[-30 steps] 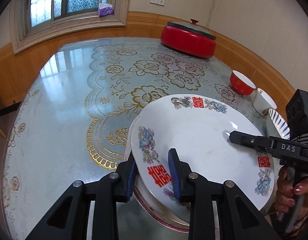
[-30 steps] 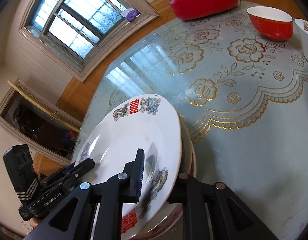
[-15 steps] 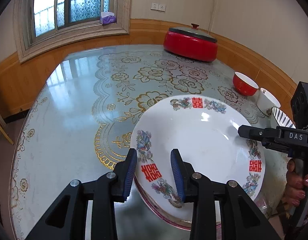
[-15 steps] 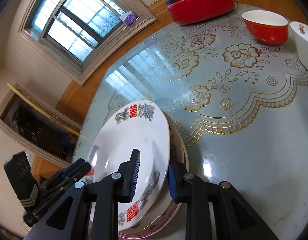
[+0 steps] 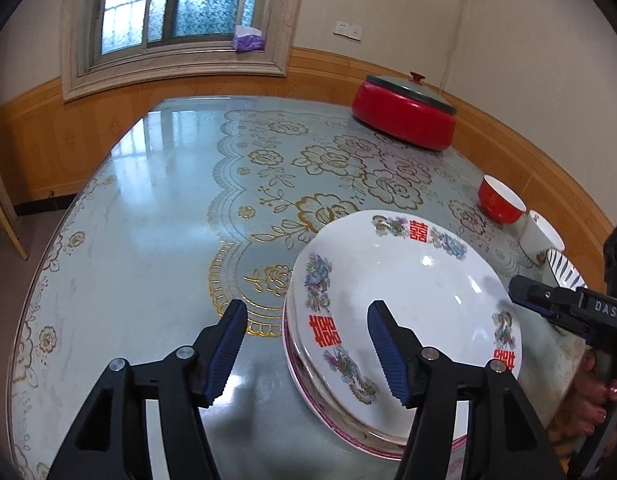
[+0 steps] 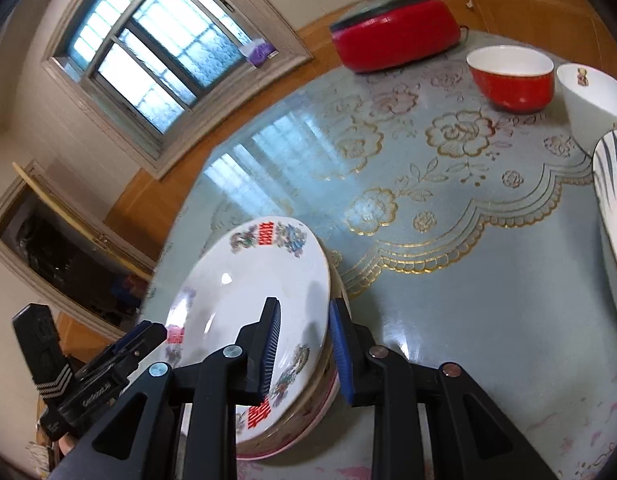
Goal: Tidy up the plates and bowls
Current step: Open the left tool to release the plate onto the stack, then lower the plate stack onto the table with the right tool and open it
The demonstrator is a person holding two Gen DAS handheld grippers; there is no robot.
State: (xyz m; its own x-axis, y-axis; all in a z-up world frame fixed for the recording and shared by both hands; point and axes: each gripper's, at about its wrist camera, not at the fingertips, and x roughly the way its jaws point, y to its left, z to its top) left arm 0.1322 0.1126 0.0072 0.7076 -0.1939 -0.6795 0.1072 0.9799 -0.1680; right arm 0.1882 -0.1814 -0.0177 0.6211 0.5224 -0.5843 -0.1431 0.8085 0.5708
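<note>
A white plate with red characters and bird motifs [image 5: 404, 292] lies on top of a stack of plates [image 5: 348, 424] on the table; it also shows in the right wrist view [image 6: 252, 292]. My left gripper [image 5: 304, 346] is open, its jaws wide on either side of the plate's near rim without touching it. My right gripper [image 6: 302, 348] is open, its jaws astride the plate's rim with a gap on each side. A red bowl [image 6: 512, 78], a white bowl [image 6: 592, 96] and a striped bowl [image 6: 612, 196] stand to the right.
A red lidded pot [image 5: 404, 114] stands at the table's far side by the wall. The glass-topped table [image 5: 148, 220] carries a gold floral cloth. A window with a purple tissue box [image 5: 248, 38] is behind it.
The plate went from tilted to lying flat on the stack. Both grippers opened and let go of its rim; the left gripper opened wide and drew back.
</note>
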